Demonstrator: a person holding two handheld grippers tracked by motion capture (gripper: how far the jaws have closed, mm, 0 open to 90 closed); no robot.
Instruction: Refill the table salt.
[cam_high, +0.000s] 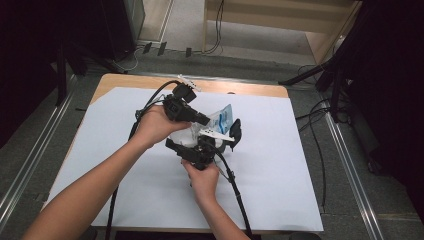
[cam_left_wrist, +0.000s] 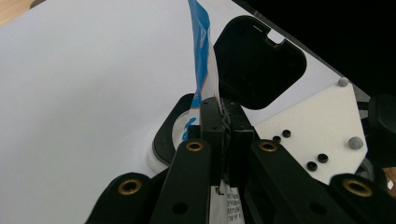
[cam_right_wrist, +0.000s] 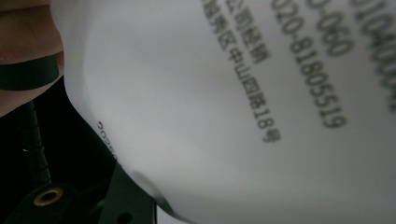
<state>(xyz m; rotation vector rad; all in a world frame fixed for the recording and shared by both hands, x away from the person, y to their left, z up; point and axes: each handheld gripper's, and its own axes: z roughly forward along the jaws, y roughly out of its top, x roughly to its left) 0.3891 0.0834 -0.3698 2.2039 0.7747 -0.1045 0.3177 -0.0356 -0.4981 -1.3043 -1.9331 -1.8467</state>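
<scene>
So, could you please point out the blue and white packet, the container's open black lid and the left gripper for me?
blue and white packet (cam_left_wrist: 201, 56), left gripper view, on its blue upper part.
open black lid (cam_left_wrist: 257, 63), left gripper view, on its inner face.
left gripper (cam_left_wrist: 223, 123), left gripper view, between its fingertips, shut on the packet.

Looks like a lab or recording studio setup, not a home. Small wooden table (cam_high: 150, 82) w/ a big white sheet (cam_high: 280, 165) spread over it as a plain work surface. Grey carpet floor (cam_high: 250, 62), metal rails (cam_high: 35, 150) running along both sides of the table. Cables (cam_high: 315, 130) trailing across the floor, plugs by the far wall. Dark stand legs (cam_high: 325, 70) at right, black drapes closing off both sides. Light-wood furniture (cam_high: 280, 20) at the back. Rigged for filming tabletop work.
</scene>
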